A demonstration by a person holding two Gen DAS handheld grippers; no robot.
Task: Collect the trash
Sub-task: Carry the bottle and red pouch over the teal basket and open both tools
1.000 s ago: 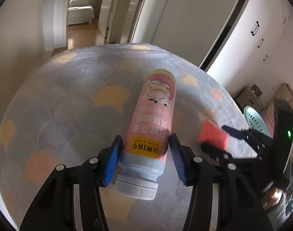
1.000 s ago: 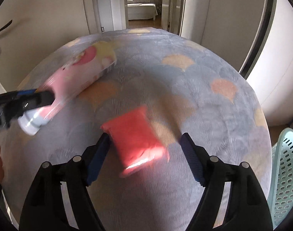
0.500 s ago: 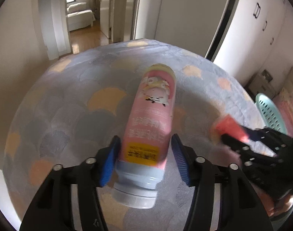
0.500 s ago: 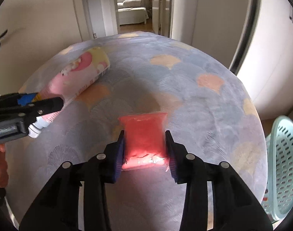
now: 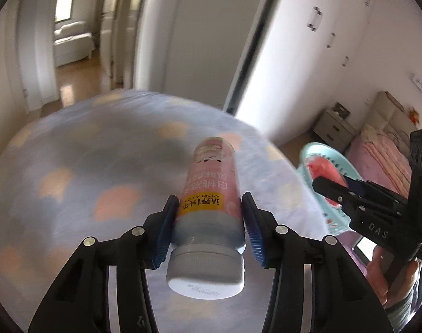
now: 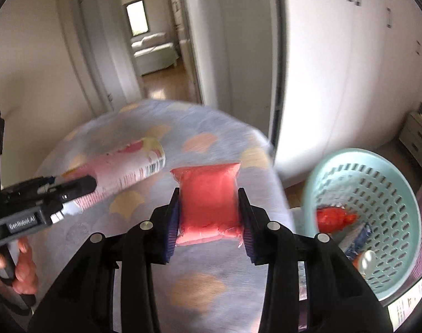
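The red packet [image 6: 208,199] has just been clamped by the right gripper [image 6: 209,216], the pink bottle [image 5: 211,191] pinched tighter by the left gripper [image 5: 209,227], both lifted off the bed [image 5: 100,166] toward the basket [image 6: 363,166].

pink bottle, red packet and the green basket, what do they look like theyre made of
Pink bottle: looks like rigid plastic under a glossy printed sleeve, with a ribbed pale cap.
Red packet: soft filling in clear shiny film, judging by the crimped transparent edges and the glare.
Green basket: moulded matte plastic, going by the even rows of holes in its wall.
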